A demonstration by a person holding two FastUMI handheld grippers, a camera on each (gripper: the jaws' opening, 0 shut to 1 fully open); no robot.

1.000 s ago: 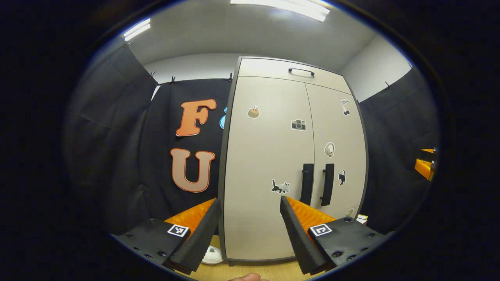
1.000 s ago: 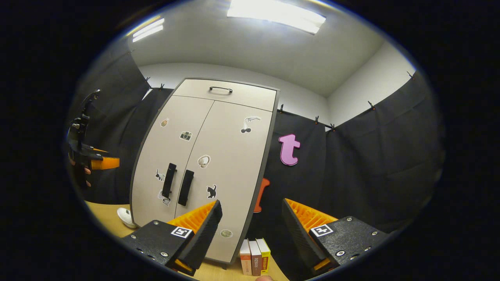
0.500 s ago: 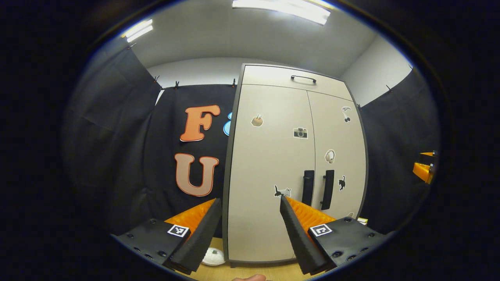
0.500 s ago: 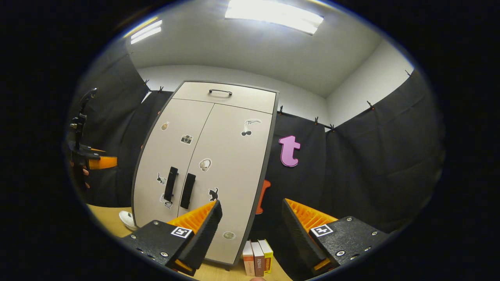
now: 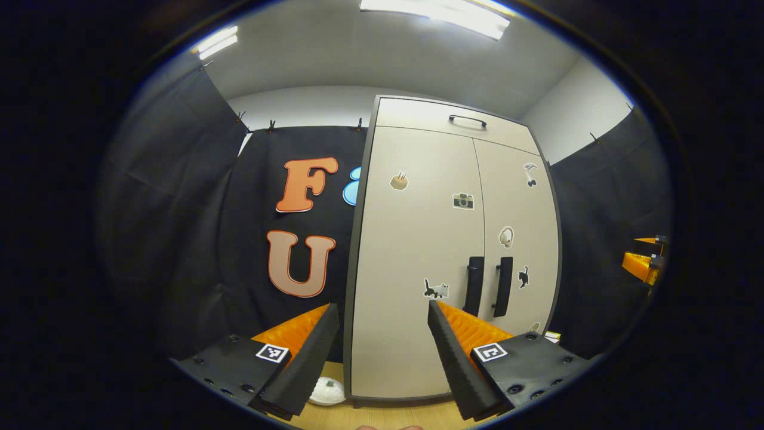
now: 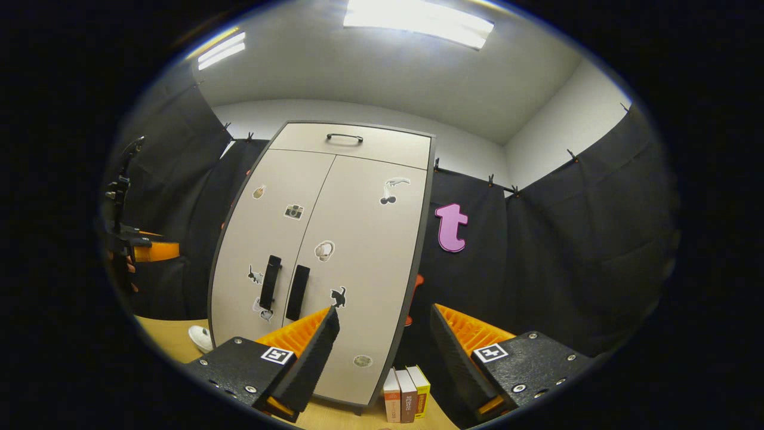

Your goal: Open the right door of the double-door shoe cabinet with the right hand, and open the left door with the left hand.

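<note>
Cabinet: one double-door shoe cabinet [image 5: 418, 269] stands upright on the wooden bench [image 6: 167, 337], against the black cloth wall; it is pale beige with a dark frame.
Doors: two, the left door [image 5: 412, 251] and the right door [image 5: 522, 239], both closed and flush with each other.
Door handles: two dark vertical bars, the left handle [image 5: 474, 285] and the right handle [image 5: 503, 286], side by side at the centre seam, low on the doors.
Top panel: one, above the doors, with one small dark handle [image 6: 344, 138].
Stickers: several small ones scattered over both doors, among them a camera [image 5: 462, 201] and two cats.
Books: three, standing upright together [image 6: 408, 402] on the bench just beside the cabinet's right bottom corner.
White object: one small rounded thing [image 5: 325, 391] on the bench at the cabinet's left bottom corner.
Left tool [image 5: 382, 346]: fingers apart, holding nothing, well short of the cabinet and facing the left door.
Right tool [image 6: 385, 352]: fingers apart, holding nothing, apart from the cabinet, pointed past its right edge.
</note>
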